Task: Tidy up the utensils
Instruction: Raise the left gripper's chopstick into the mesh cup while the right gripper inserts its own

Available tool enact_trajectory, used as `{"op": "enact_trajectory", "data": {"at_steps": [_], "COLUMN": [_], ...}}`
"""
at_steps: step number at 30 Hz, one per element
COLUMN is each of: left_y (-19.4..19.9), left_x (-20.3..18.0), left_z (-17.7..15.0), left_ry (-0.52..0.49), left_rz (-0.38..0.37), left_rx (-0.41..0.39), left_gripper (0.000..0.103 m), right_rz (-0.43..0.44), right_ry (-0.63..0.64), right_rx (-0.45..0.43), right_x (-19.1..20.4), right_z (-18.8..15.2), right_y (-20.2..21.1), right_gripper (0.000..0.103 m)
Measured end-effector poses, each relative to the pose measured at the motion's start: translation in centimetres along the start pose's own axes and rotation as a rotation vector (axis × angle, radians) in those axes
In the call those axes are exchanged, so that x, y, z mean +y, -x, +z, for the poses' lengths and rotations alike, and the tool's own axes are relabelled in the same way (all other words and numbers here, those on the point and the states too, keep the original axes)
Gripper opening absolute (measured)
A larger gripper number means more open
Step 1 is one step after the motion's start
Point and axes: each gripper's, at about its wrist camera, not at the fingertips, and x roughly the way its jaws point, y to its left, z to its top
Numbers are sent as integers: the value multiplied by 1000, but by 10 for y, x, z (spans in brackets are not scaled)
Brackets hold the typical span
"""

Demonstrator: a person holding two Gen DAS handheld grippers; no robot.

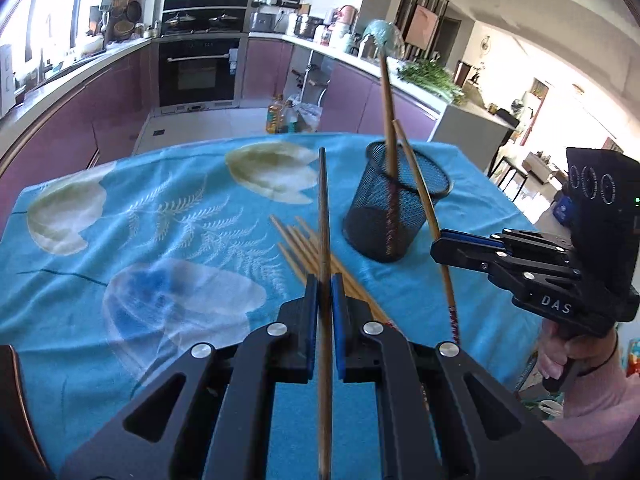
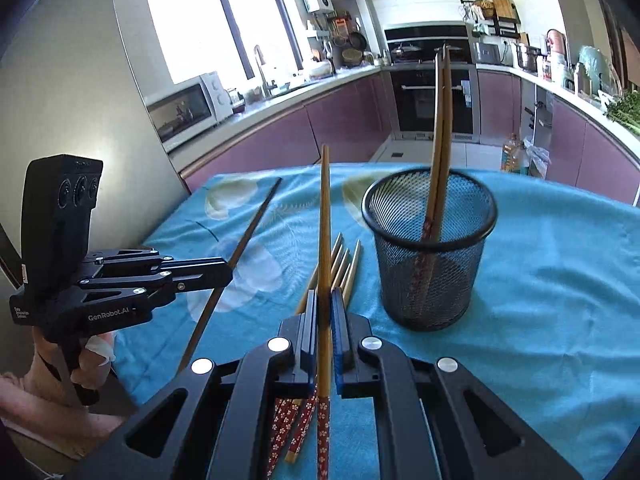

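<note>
With each gripper, left and right, clamped on one chopstick, tips needed lifting over the mesh holder rim before release.

Left-held chopstick: lower end cut off by the bottom edge of the left wrist view.
Right-held chopstick: patterned end runs out of the right wrist view's bottom edge.
Loose chopsticks: middle lengths hidden behind the right gripper.
Mesh cup: inside bottom too dark to read.
Countertop items: too small to identify.
</note>
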Motion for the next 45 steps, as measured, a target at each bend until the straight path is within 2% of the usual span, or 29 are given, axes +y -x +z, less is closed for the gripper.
{"op": "enact_trajectory", "data": {"at_steps": [15,29,36,39,45], "left_y": [54,66,64,54,16], "left_x": [-10,-29,-39,-42,-51], "left_z": [30,107,139,146,141], "left_ry": [1,-34,-56,-68,-121], "left_rz": [-166,-215,-206,-195,-178], "left_rx": [-131,-278,-325,-311,-200], "left_gripper": [7,7,7,7,7], "right_rz": [-3,-12,-48,-75,-96], "right_ry": [-24,-4,26,30,6], "right_rx": [-132,-263,-314,-303,-218], "right_x": [-20,-36,-40,-44,-55], "right_z": [20,71,90,93,86], "right_y": [41,71,77,68,38], "right_gripper": [6,6,6,6,6]}}
